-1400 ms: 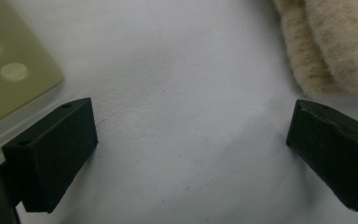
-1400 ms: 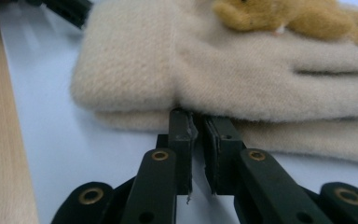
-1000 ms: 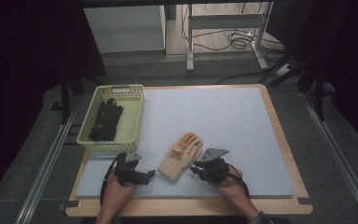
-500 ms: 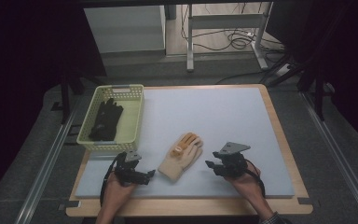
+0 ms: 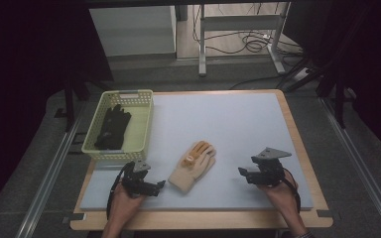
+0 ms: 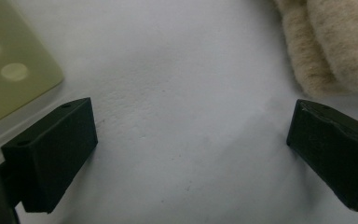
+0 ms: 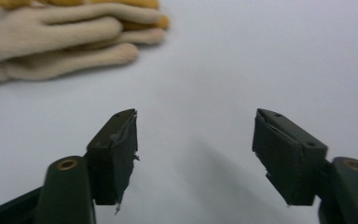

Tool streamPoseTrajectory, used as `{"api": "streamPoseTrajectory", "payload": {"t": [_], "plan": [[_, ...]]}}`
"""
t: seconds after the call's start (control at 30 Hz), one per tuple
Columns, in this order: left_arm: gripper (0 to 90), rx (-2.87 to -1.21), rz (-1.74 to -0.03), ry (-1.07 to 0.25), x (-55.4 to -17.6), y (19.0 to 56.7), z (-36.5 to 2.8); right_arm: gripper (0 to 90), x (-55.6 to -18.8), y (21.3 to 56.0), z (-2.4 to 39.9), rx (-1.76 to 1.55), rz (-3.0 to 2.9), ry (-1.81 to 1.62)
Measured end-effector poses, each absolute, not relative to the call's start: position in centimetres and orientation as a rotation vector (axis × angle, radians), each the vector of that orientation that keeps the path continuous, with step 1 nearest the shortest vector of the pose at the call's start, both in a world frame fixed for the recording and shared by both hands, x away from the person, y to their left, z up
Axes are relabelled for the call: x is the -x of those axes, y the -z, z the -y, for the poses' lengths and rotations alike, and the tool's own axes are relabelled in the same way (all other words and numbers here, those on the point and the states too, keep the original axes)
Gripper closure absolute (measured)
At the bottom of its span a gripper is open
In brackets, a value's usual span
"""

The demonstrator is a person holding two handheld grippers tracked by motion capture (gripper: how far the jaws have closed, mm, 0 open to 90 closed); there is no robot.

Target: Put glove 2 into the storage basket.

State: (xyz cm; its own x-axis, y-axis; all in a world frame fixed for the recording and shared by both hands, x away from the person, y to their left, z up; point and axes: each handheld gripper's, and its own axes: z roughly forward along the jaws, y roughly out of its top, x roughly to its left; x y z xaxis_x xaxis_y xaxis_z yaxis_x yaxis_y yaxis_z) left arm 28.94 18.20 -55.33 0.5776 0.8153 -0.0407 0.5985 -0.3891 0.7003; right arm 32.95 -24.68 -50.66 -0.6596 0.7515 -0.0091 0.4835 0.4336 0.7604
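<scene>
Pale blue matting covers the counter (image 5: 238,124), framed by a wooden edge, with dark floor and cable-strewn desk legs beyond. Nearest the person, the left gripper (image 5: 159,185) rests low on the mat, its fingers (image 6: 51,149) spread wide with nothing between them, the cuff of the cream glove just beside its right finger. The right gripper (image 5: 241,172) sits well apart from the glove on the other side; its fingers (image 7: 114,144) have just been opening, and they too stand apart and empty.

Between the two lies the cream knitted glove (image 5: 192,167), flat, with orange-tipped digits pointing away from the person. It looks light, soft and floppy, likely to sag and fold when lifted, yet its knit should grip well. A pinch at the thick ribbed cuff seems safest. Farther off, a black glove (image 5: 112,126) lies in the yellow basket (image 5: 144,119).
</scene>
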Motion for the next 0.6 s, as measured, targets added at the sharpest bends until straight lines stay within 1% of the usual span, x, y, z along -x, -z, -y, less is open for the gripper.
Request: {"api": "streamPoseTrajectory", "payload": {"t": [0.1,0.17,0.3,0.5,0.6], "plan": [[0.8,-2.128,-1.124,-0.409,-28.9,55.3,-18.2,26.2,-33.0,50.8,25.4,-1.071,-2.326,-1.061],[0.8,-2.129,-1.124,-0.410,-28.9,55.3,-18.2,21.4,-33.1,51.1,26.6,-1.090,-2.295,-1.043],[0.8,-2.131,-1.126,-0.404,-29.0,55.3,-18.2,15.9,-33.4,51.7,28.0,-1.131,-2.275,-1.004],[0.9,-2.125,-1.133,-0.393,-29.1,55.3,-18.2,9.8,-33.9,52.9,29.0,-1.173,-2.288,-0.923],[0.9,-2.124,-1.133,-0.394,-29.0,55.3,-18.2,9.4,-33.9,53.0,29.2,-1.183,-2.281,-0.942]]}}
